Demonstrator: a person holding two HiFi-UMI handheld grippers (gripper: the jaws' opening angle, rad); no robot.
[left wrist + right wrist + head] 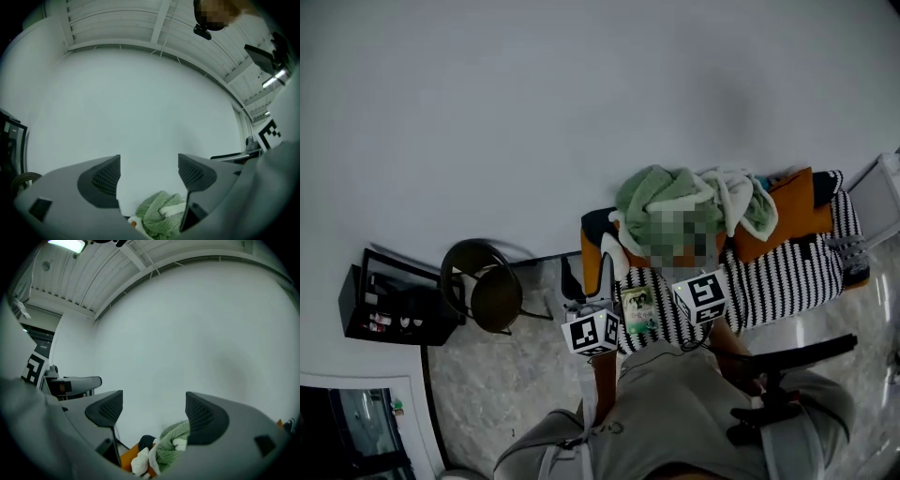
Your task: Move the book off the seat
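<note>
You are facing a bare white wall [581, 112] that is filling most of the view. A round dark stool [495, 298] is standing beside a black shelf unit [389, 307] on the pale marbled floor [497, 394], while a strip light [68, 244] is glowing on the slatted ceiling [131, 21].

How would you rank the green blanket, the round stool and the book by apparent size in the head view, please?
1. green blanket, largest
2. round stool, somewhat smaller
3. book, clearly smallest
</note>
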